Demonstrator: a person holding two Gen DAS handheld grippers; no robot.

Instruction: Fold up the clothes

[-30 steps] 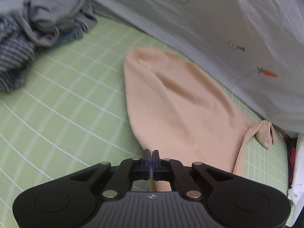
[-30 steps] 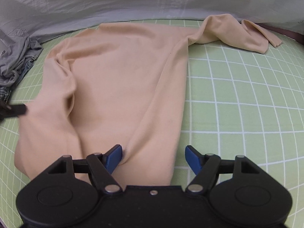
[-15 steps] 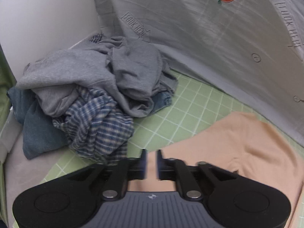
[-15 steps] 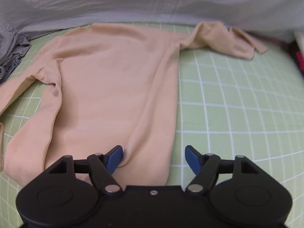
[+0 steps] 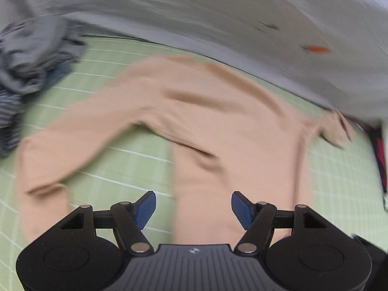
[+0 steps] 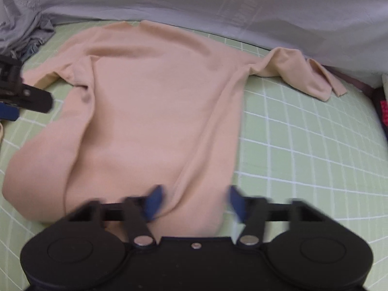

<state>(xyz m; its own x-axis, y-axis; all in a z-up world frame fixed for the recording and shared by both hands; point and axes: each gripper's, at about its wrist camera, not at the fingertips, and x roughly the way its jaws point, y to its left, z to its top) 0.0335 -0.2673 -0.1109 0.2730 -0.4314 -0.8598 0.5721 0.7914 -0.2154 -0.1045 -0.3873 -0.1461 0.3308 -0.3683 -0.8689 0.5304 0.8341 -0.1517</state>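
A peach long-sleeved top (image 6: 157,101) lies spread face up on the green grid mat (image 6: 303,145), hem towards me, both sleeves out to the sides. In the blurred left wrist view the top (image 5: 230,126) shows with its left sleeve (image 5: 60,145) stretched out flat. My left gripper (image 5: 193,206) is open and empty above the hem's left part; it also shows at the left edge of the right wrist view (image 6: 14,101). My right gripper (image 6: 192,202) is open, its jaws either side of the hem's right corner.
A pile of grey, plaid and denim clothes (image 5: 29,72) sits at the mat's far left. A grey sheet with carrot prints (image 6: 242,7) rises behind the mat. The right sleeve (image 6: 303,75) lies crumpled near a dark red object (image 6: 383,109) at the right edge.
My left gripper has let go of the left sleeve, opened, and swung back right to face the top. The sleeve now lies stretched out. My right gripper stays open at the hem.
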